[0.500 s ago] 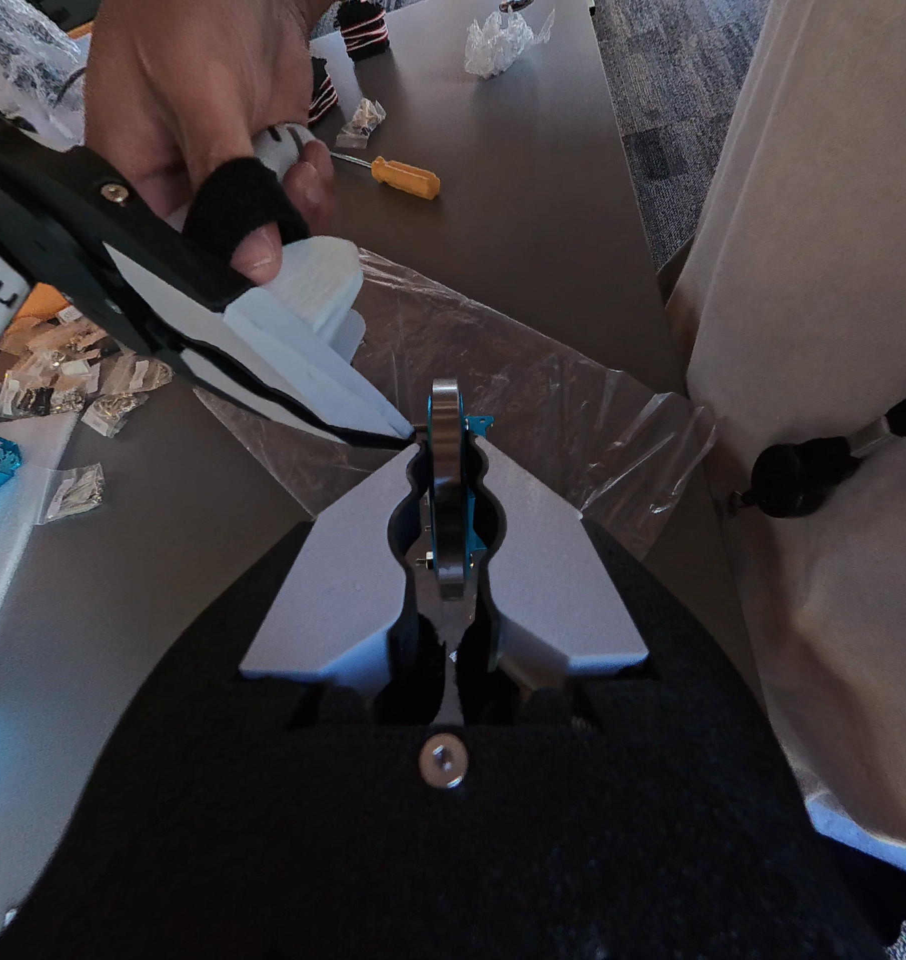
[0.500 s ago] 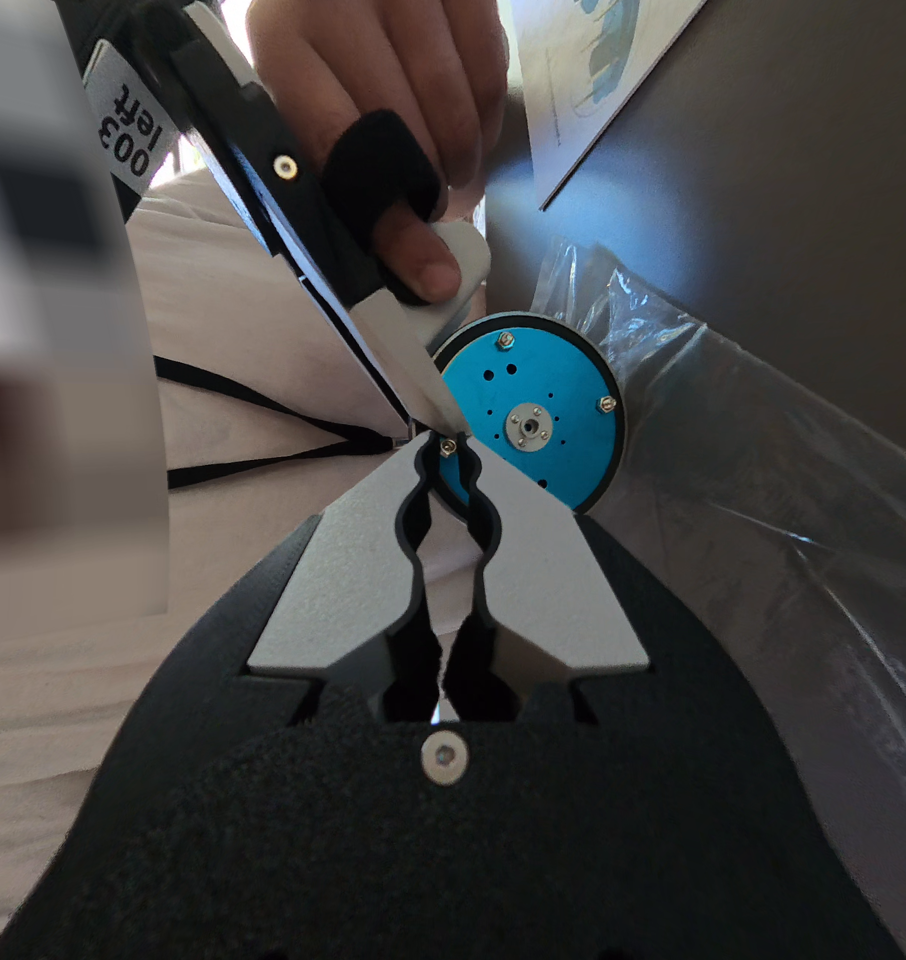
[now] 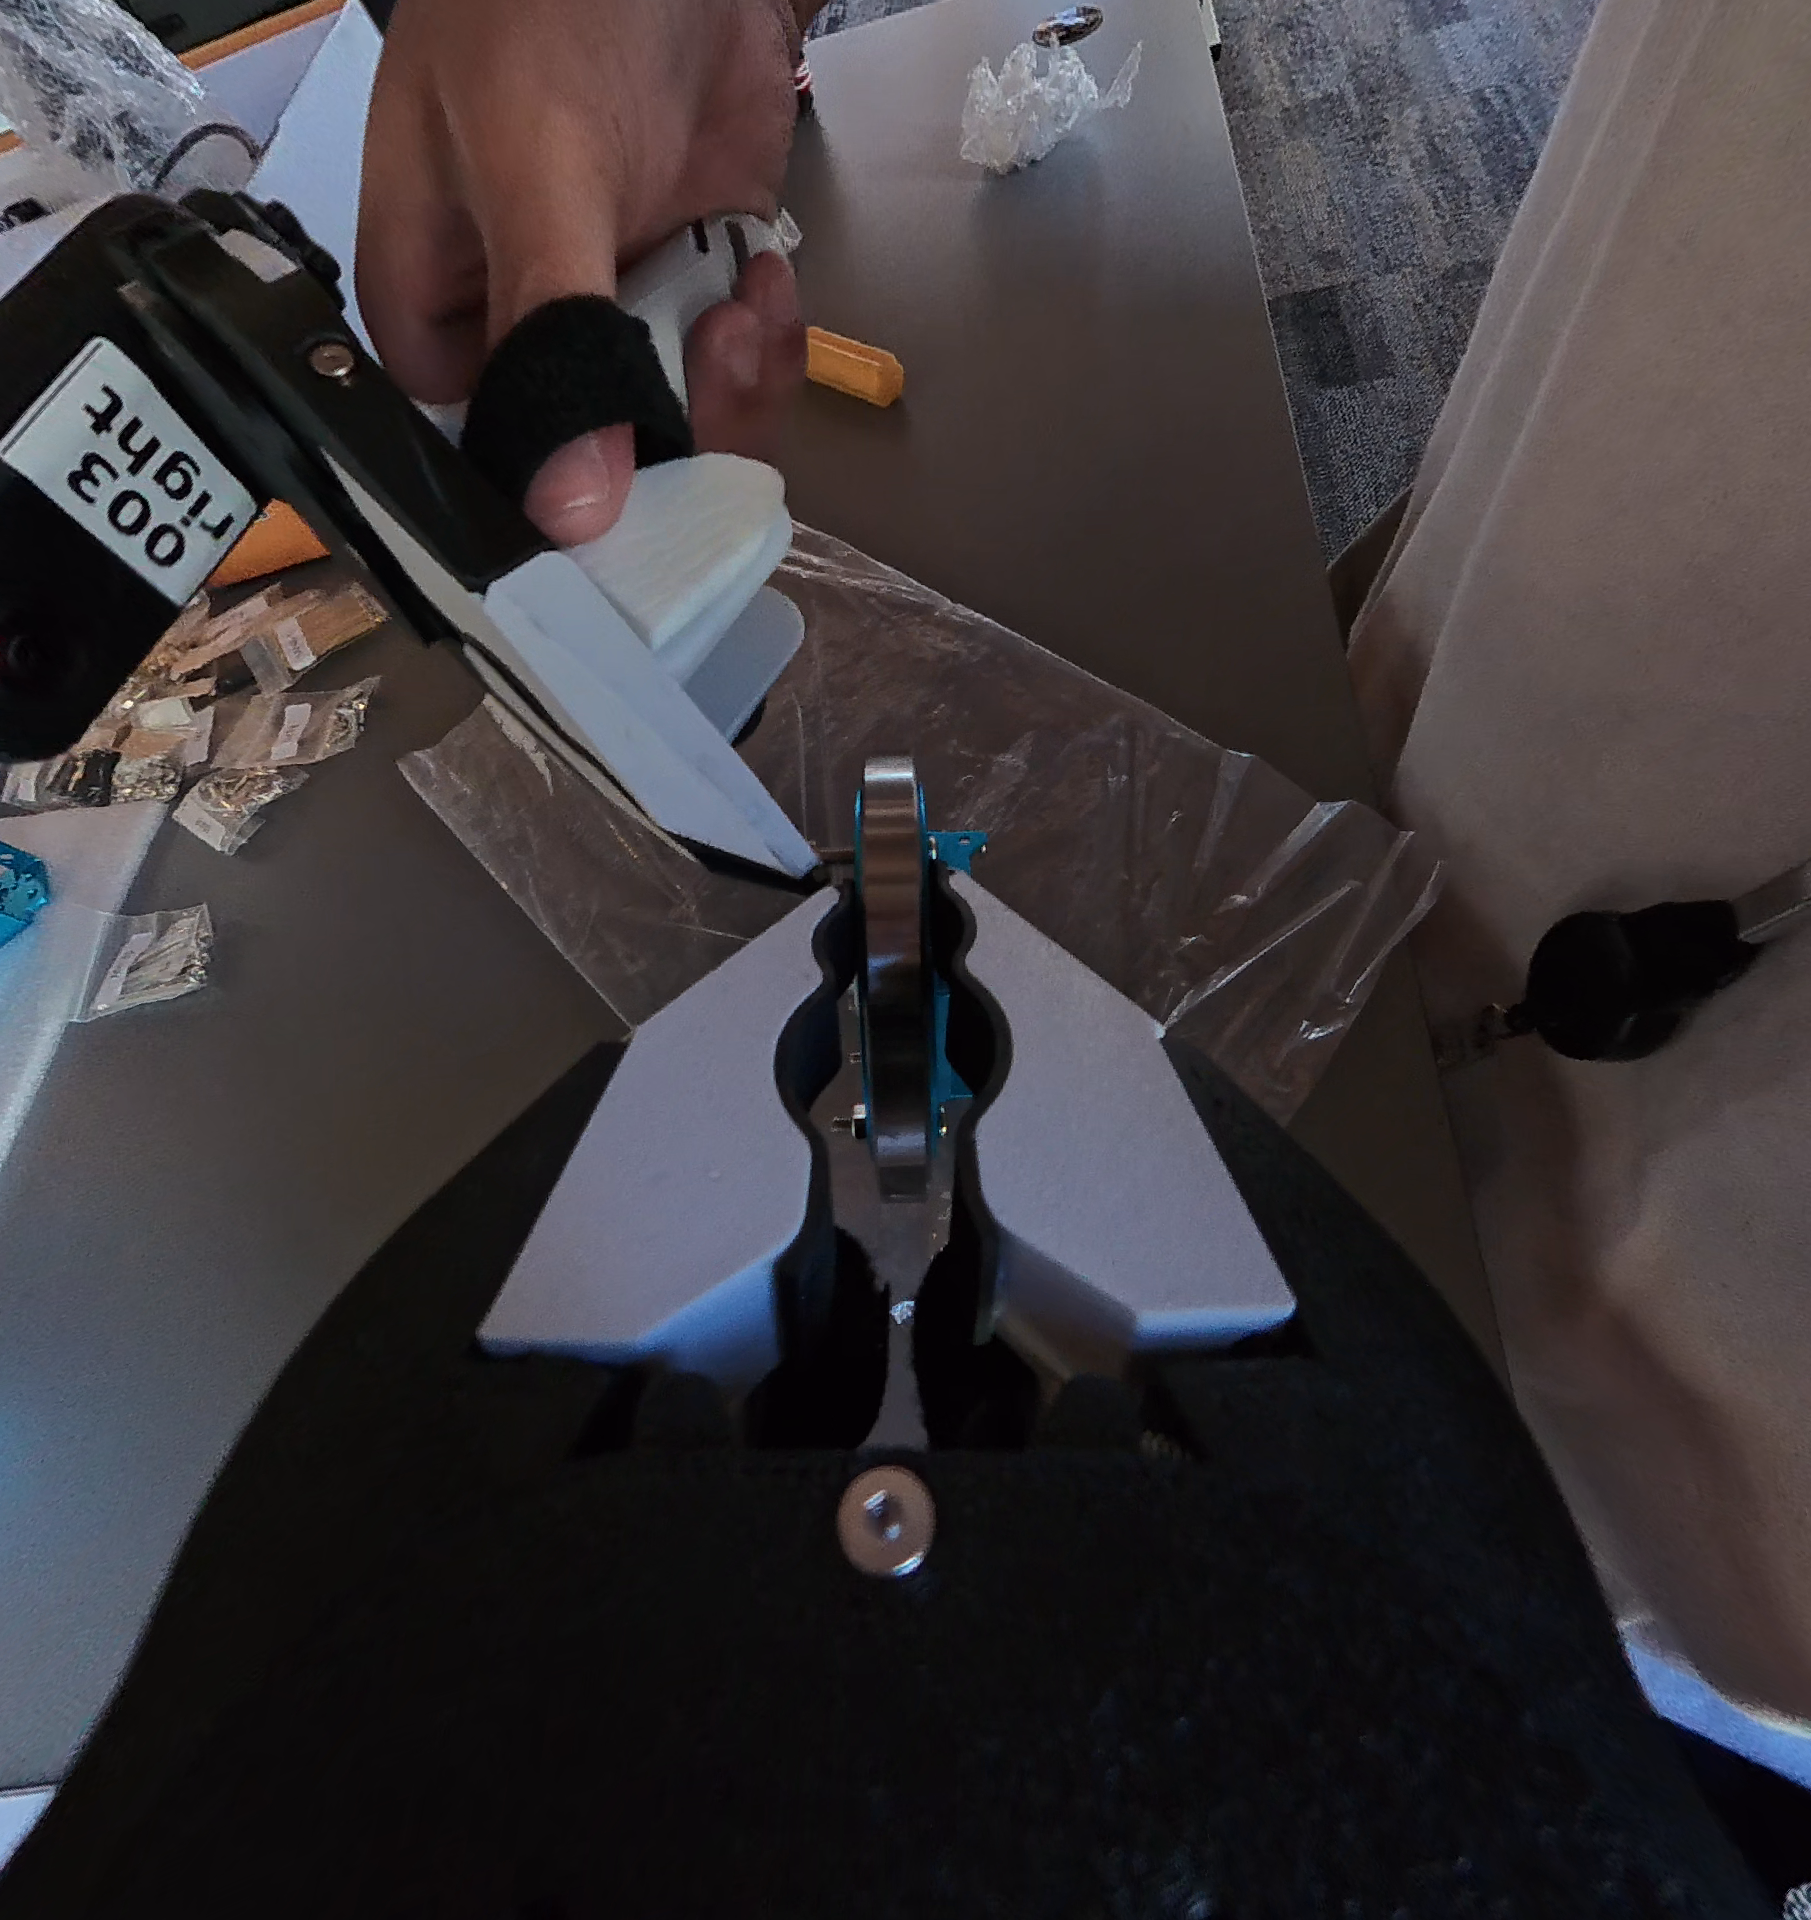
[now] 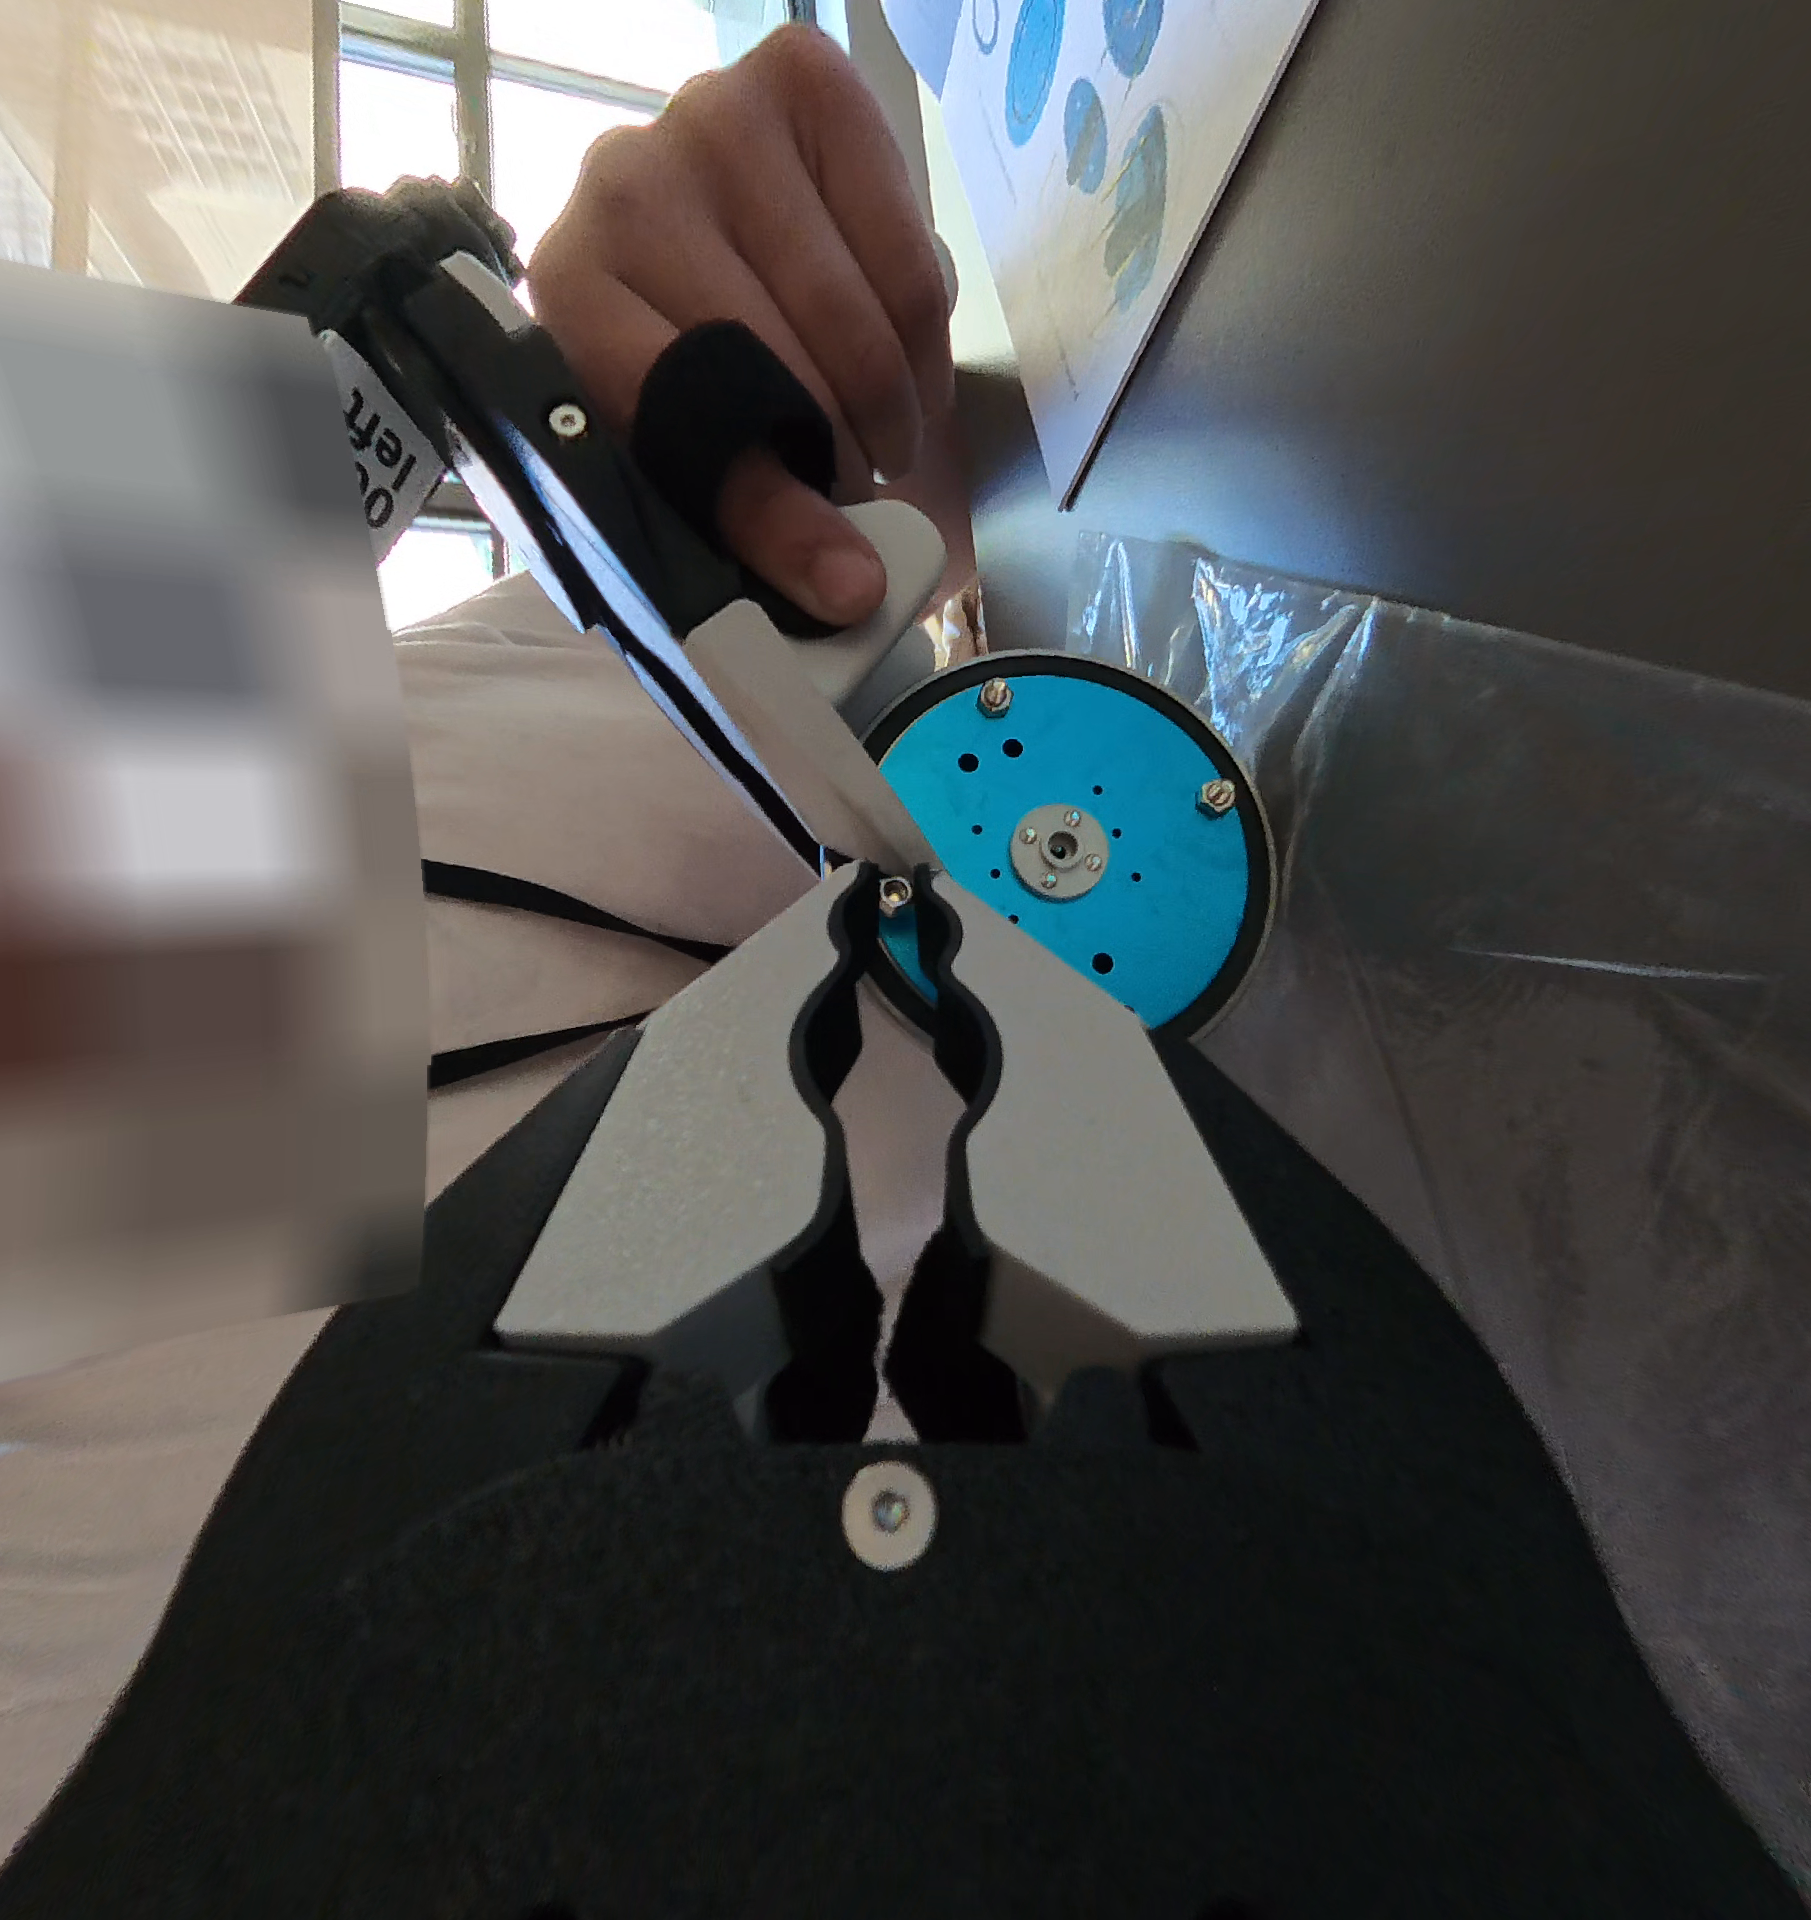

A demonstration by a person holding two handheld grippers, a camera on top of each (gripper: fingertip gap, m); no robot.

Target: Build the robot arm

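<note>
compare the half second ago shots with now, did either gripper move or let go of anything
Little changed. The left gripper stays shut on the blue wheel, held edge-on between its fingers. The right gripper keeps its tips pinched on the small nut at the wheel's rim. The views shifted slightly, so more of each opposite gripper and hand shows. Nothing was let go; the clear plastic bag lies as before.

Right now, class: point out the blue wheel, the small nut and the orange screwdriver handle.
blue wheel (image 4: 1077,842): right wrist view, on its blue face.
small nut (image 4: 893,891): right wrist view, on its hexagonal head.
orange screwdriver handle (image 3: 851,366): left wrist view, mid-handle.
</note>
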